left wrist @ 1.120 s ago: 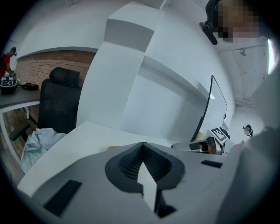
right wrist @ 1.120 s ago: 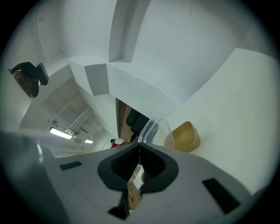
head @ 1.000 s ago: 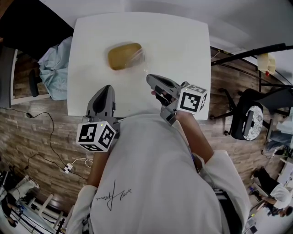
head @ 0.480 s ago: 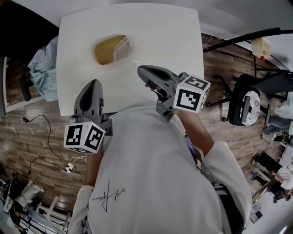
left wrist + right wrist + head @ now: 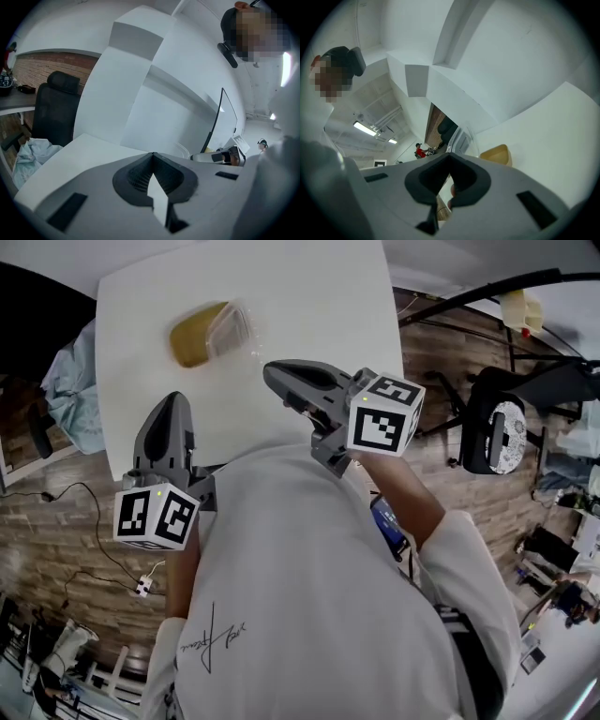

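1. The right gripper (image 5: 450,154) has its jaws closed tip to tip, with nothing between them.
2. Just past the tips, a yellow container (image 5: 497,153) with a raised clear lid (image 5: 464,138) sits on the white table (image 5: 555,136).
3. Far behind, a person in red (image 5: 420,151) stands under a strip light (image 5: 365,128).

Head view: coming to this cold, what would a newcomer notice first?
First come the black-and-white marker cubes on the left gripper and right gripper, both with jaws shut on nothing, over the near part of the white table. Next is the lone yellow tub with a clear cover, towards the table's far left, apart from both grippers.
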